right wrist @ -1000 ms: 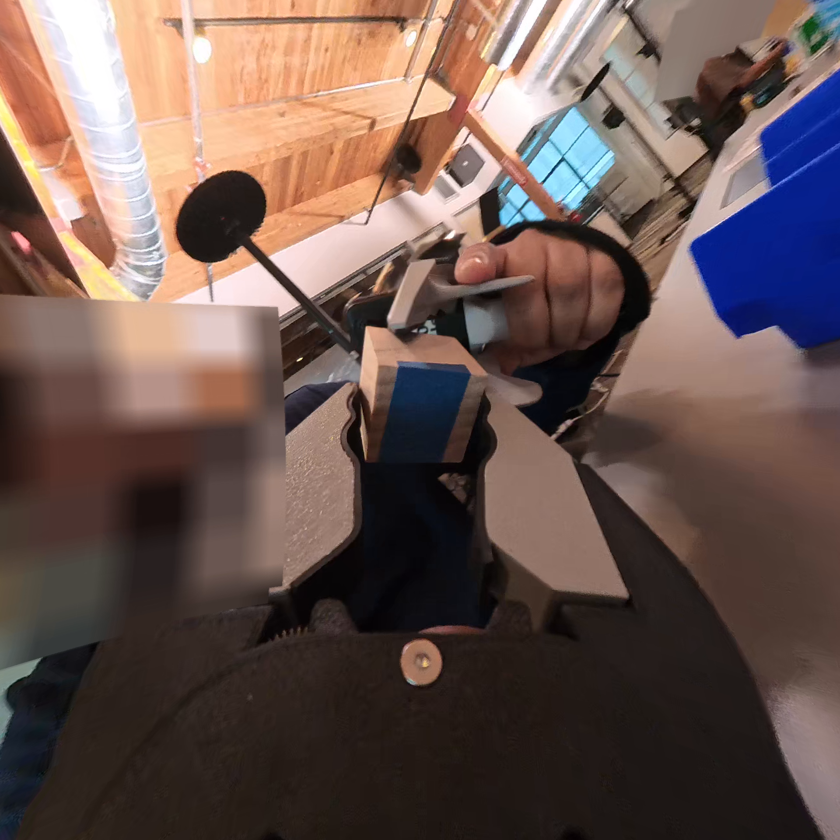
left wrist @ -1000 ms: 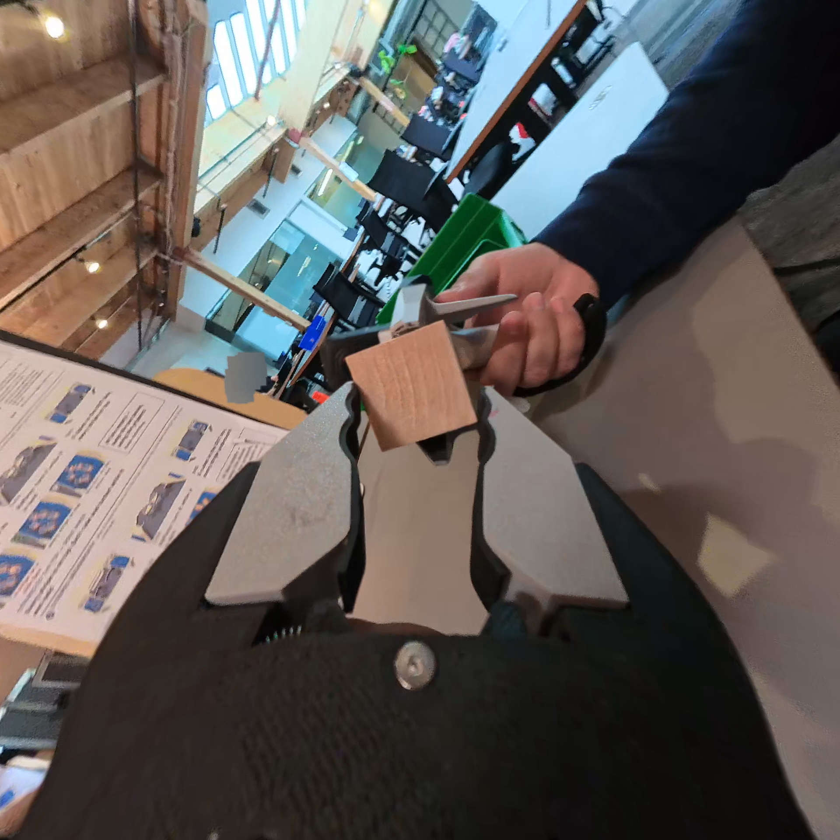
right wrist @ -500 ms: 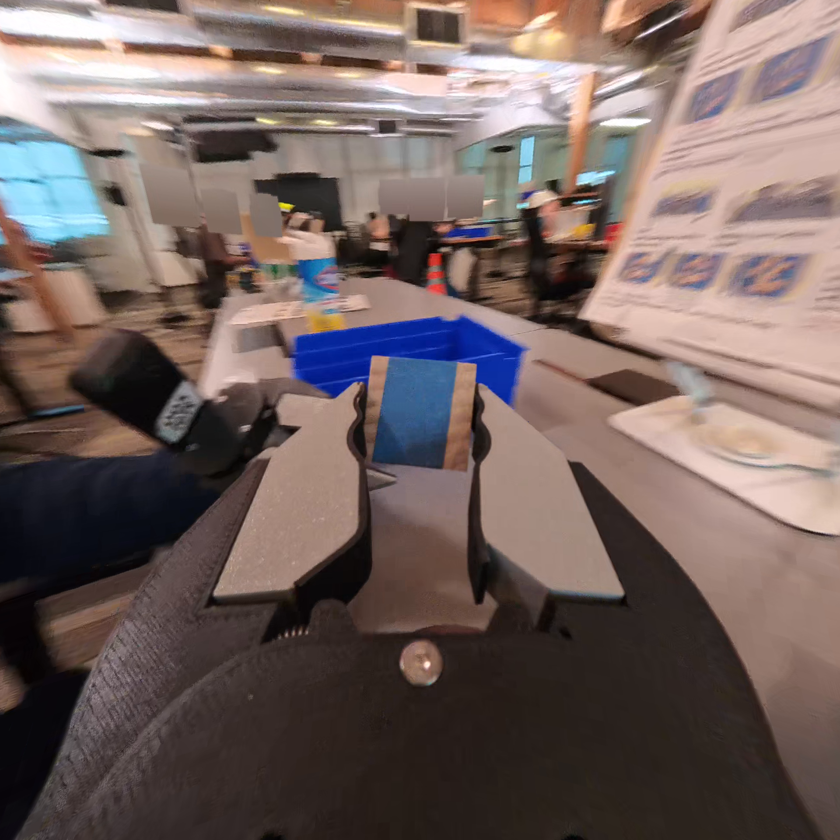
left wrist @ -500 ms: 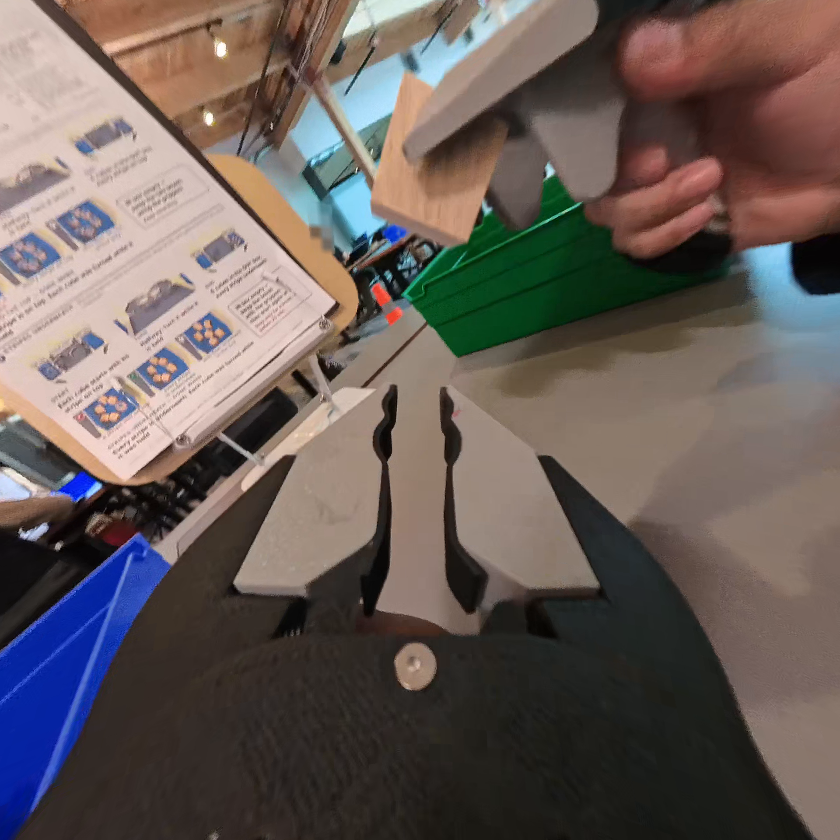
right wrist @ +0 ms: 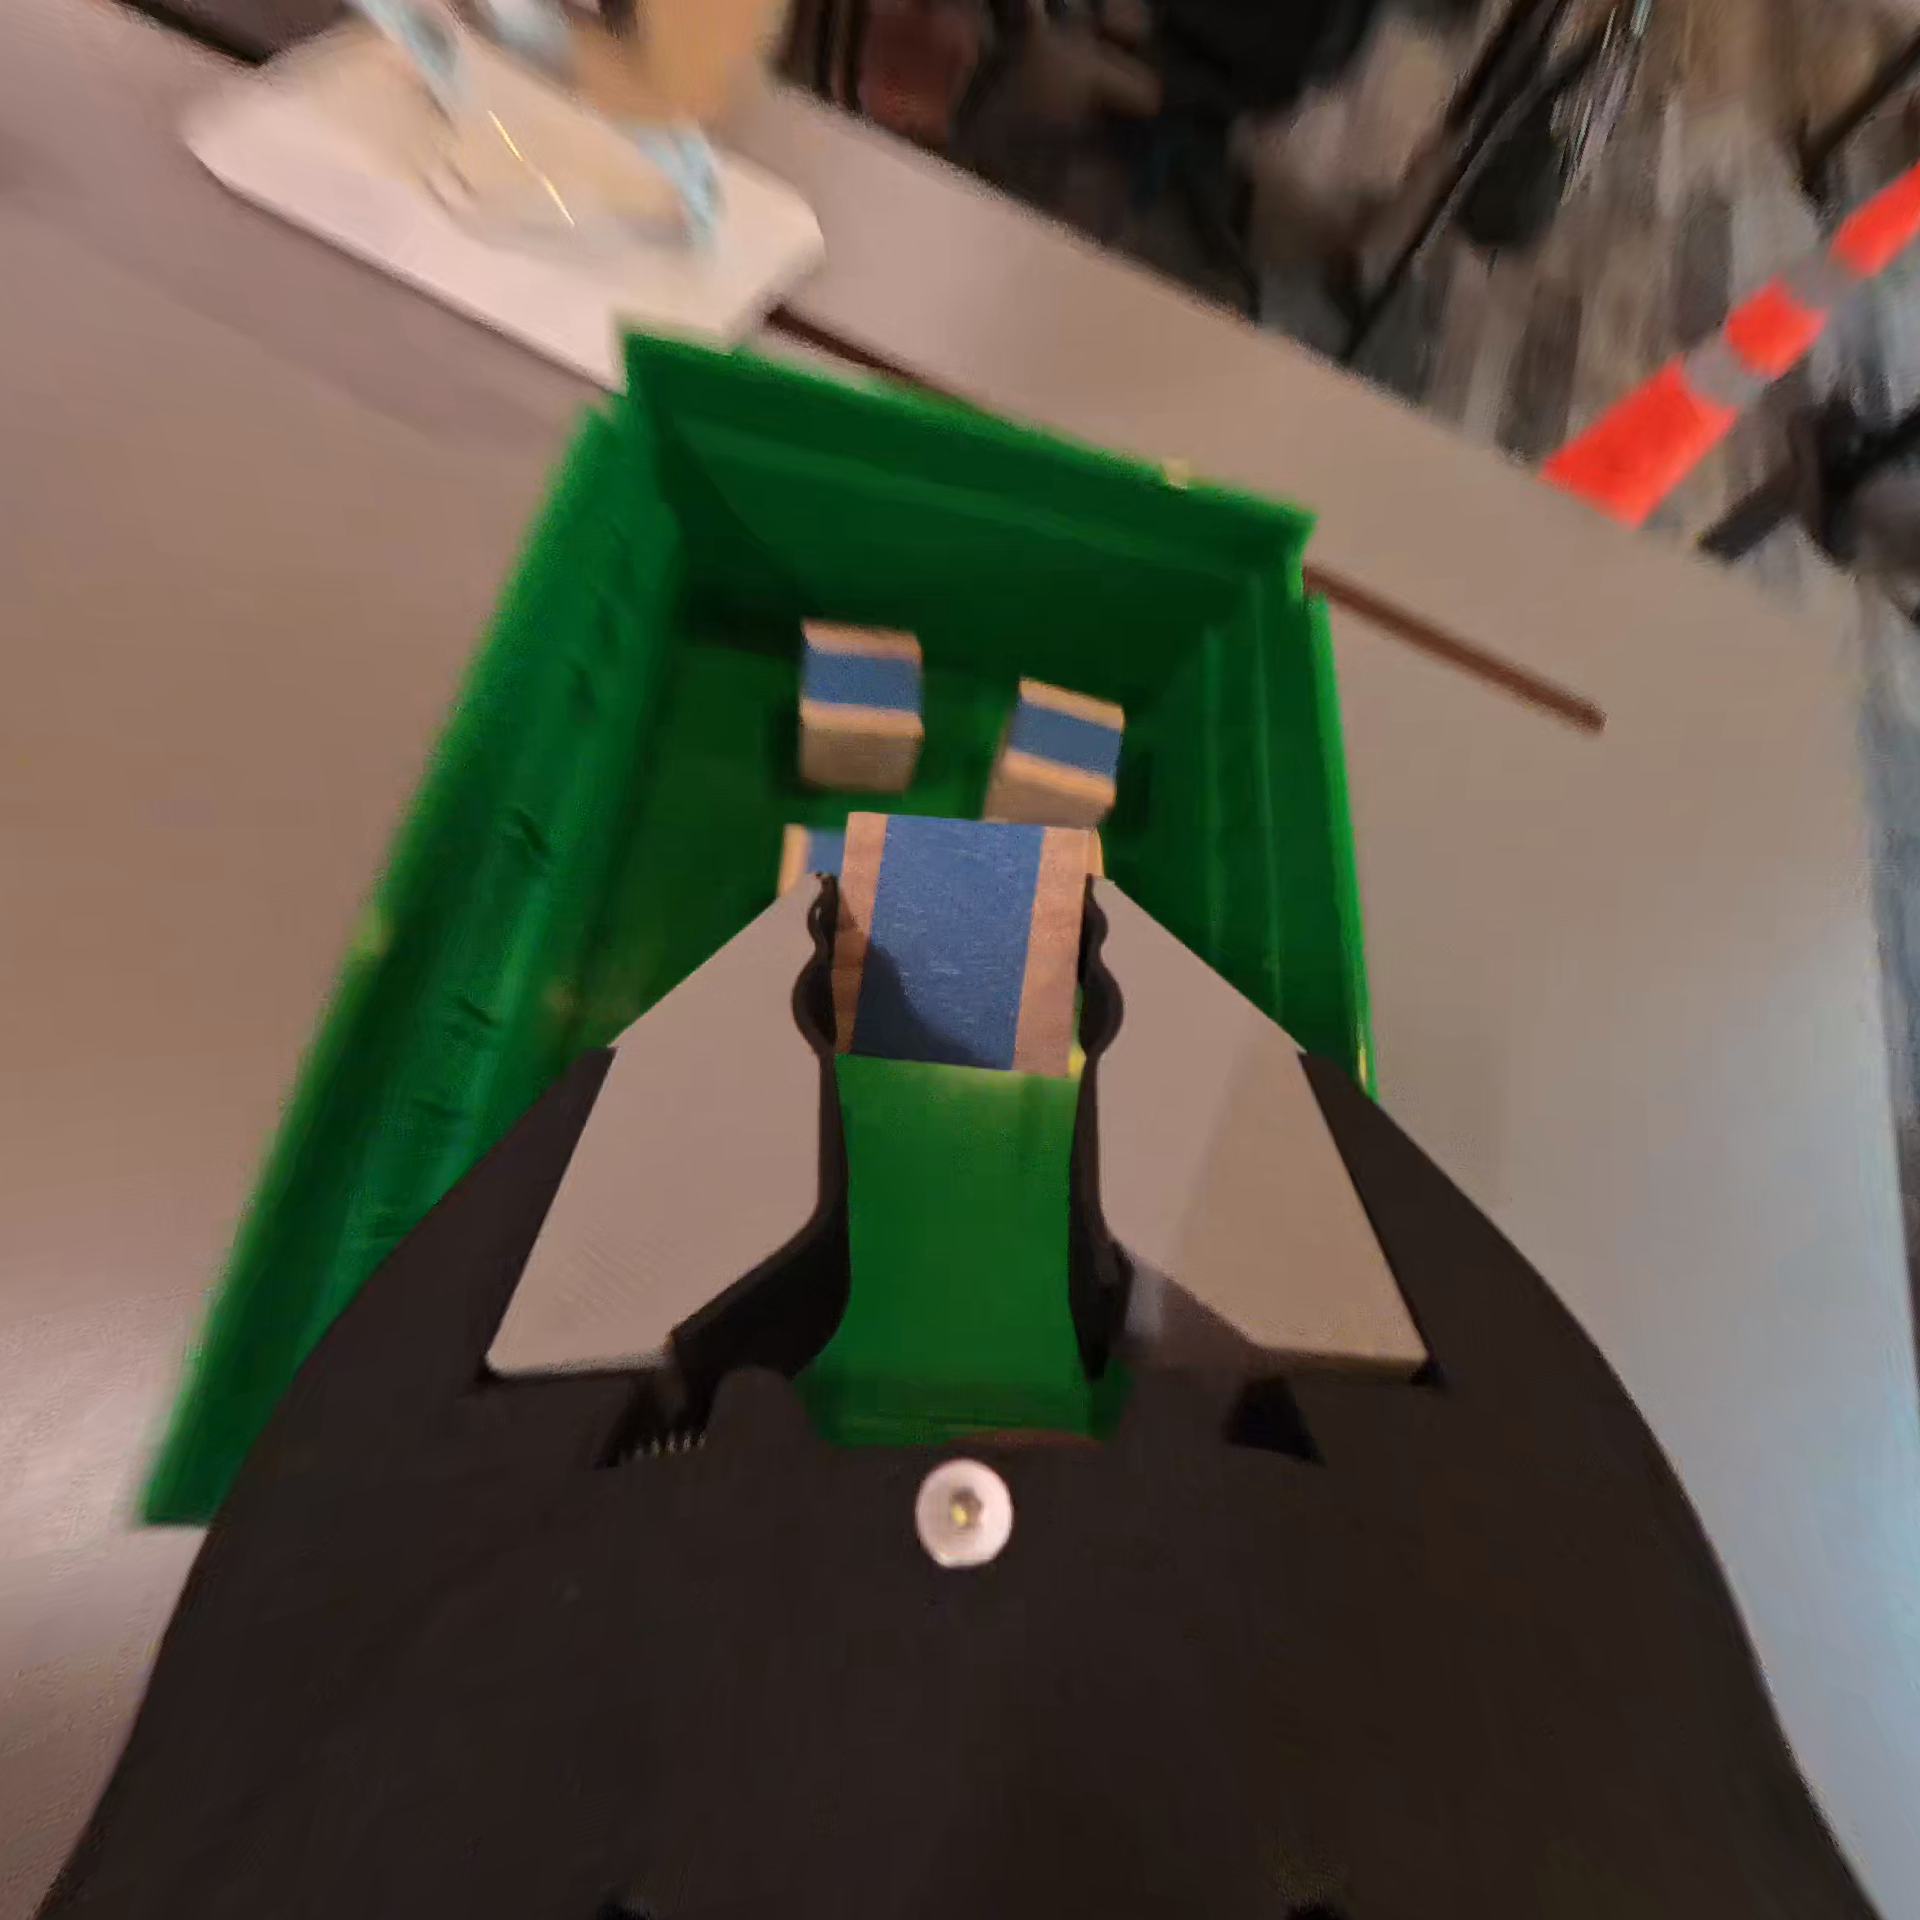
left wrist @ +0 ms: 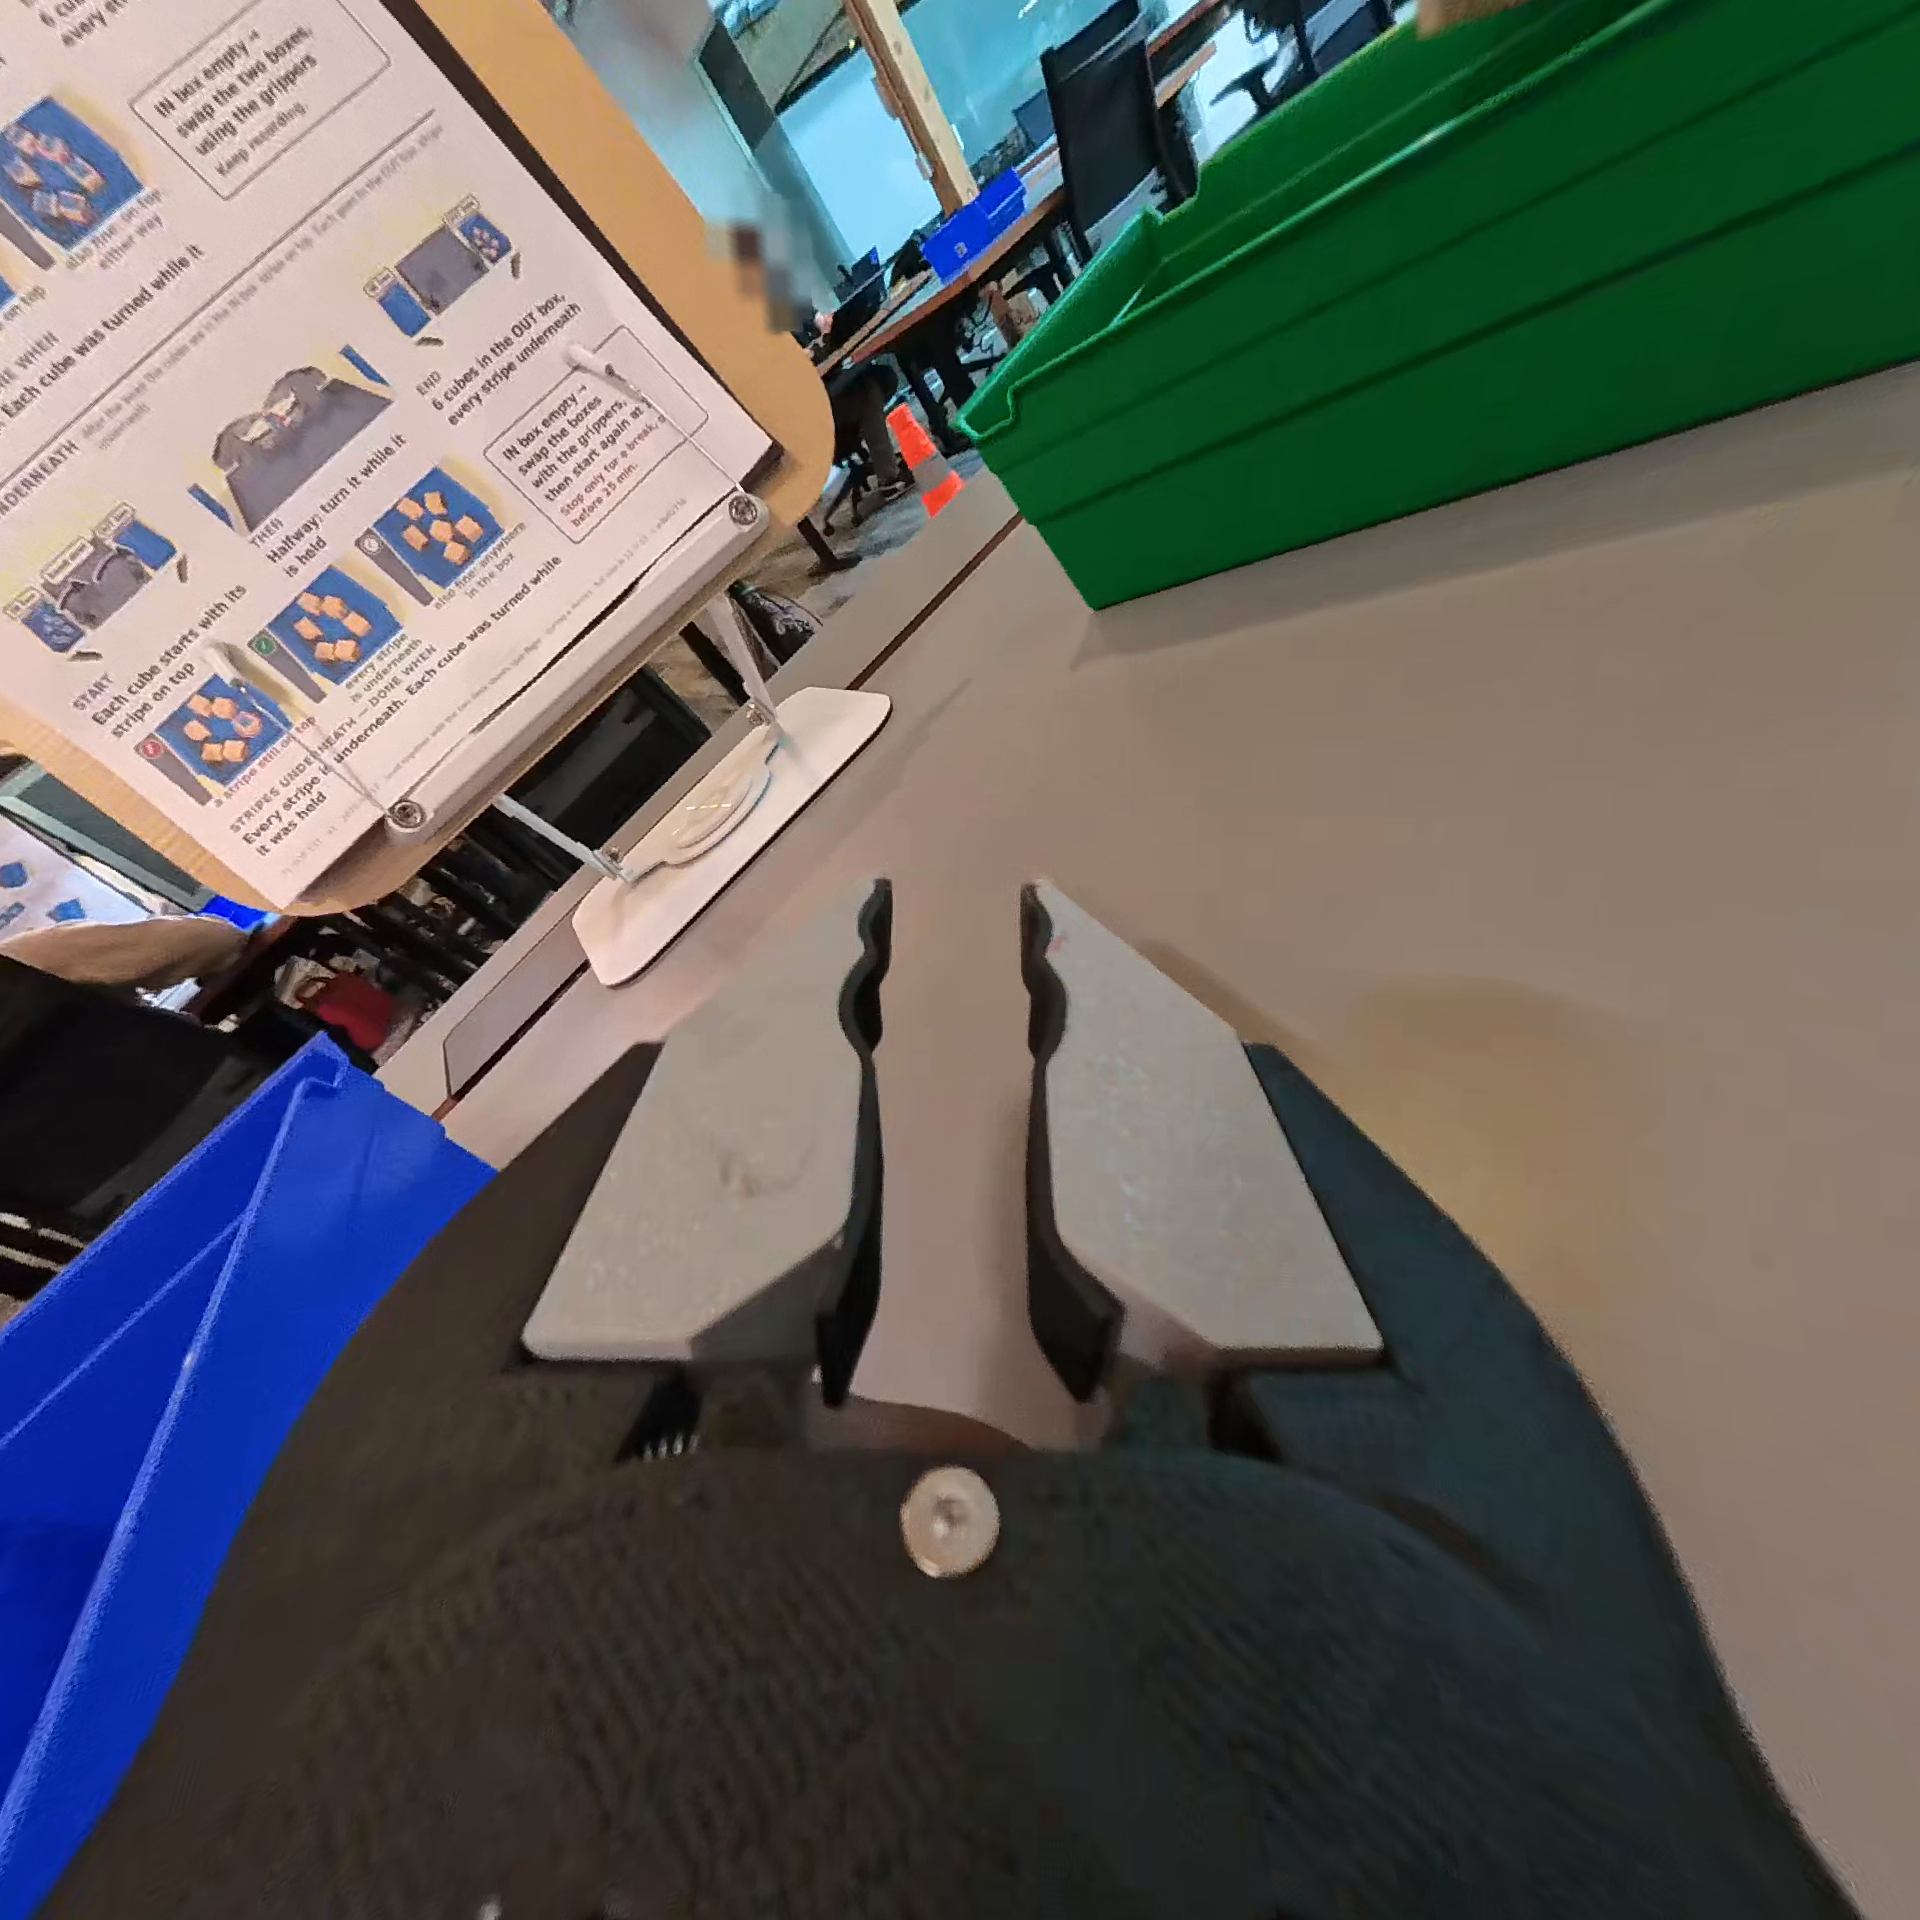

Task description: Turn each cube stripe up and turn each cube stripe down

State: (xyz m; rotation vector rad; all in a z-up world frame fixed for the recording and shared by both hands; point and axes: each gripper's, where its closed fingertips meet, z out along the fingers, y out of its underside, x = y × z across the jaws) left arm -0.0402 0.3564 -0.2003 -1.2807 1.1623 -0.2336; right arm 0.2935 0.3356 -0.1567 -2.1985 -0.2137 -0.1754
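My right gripper (right wrist: 956,935) is shut on a wooden cube (right wrist: 956,940) with its blue stripe facing up, held over the inside of the green bin (right wrist: 447,831). Two cubes (right wrist: 860,704) (right wrist: 1060,758) lie stripe up on the bin floor, and part of a third (right wrist: 805,857) shows behind the held cube. My left gripper (left wrist: 954,935) is open and empty, low over the grey table (left wrist: 1455,831), between the blue bin (left wrist: 156,1403) on its left and the green bin (left wrist: 1507,343) at the far right.
An instruction sheet on a board (left wrist: 312,416) stands on a white stand (left wrist: 727,831) ahead of the left gripper; the stand's base (right wrist: 499,208) also shows beyond the green bin. An orange cone (left wrist: 920,457) and chairs stand off the table.
The left gripper let go of the cube, and the right gripper carried it, stripe up, from mid-air to over the green bin. The left gripper dropped low over the table.
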